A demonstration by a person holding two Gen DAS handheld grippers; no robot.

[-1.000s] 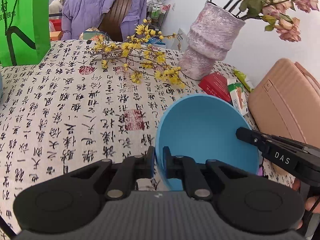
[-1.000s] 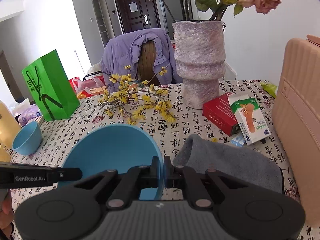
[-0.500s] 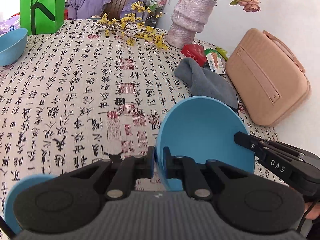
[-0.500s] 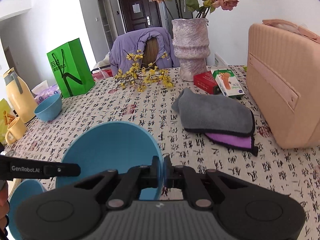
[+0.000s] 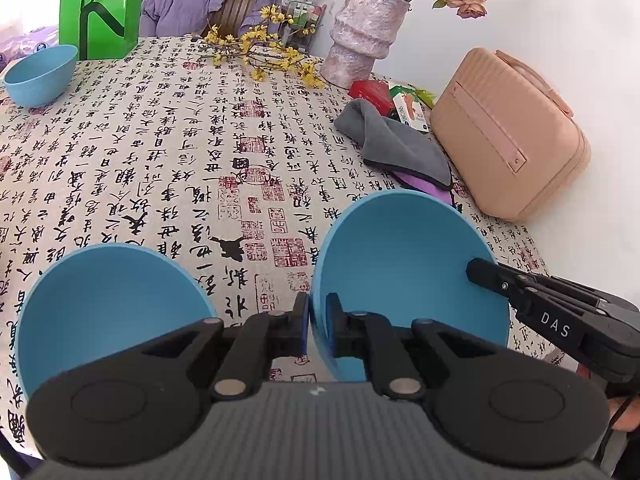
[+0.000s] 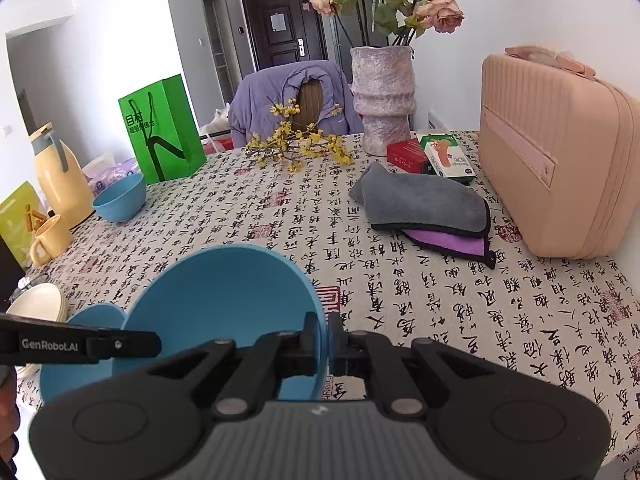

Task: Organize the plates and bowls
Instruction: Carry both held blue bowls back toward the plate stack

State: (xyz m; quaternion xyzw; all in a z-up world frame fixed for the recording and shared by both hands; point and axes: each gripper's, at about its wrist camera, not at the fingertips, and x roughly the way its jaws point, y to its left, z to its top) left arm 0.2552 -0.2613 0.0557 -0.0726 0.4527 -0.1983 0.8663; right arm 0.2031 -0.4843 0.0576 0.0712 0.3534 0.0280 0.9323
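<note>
The main risk is a slip or a twist: the carried bowl (image 5: 408, 264) hangs between two thin rim pinches on opposite sides, so if the hands drift apart, close in, or tilt unevenly, the rim could slide out of one pair of pads and the bowl could swing down onto the table (image 5: 168, 152). A second risk is a clash with the second bowl (image 5: 108, 312) sitting just to its left; lowering off-centre would knock rim against rim instead of nesting. The left gripper (image 5: 318, 322) is clenched on the bowl's near-left rim, one pad inside the wall and one outside. The right gripper (image 6: 326, 340) is likewise clamped on the opposite rim, and its fingers (image 5: 504, 282) reach in from the right in the left view. The bowl tilts toward the cameras, open side up, apparently clear of the cloth, though its underside is hidden. A third bowl (image 6: 120, 200) stands far off by the green bag (image 6: 164, 132), and pale plates (image 6: 38, 304) lie at the left edge.
</note>
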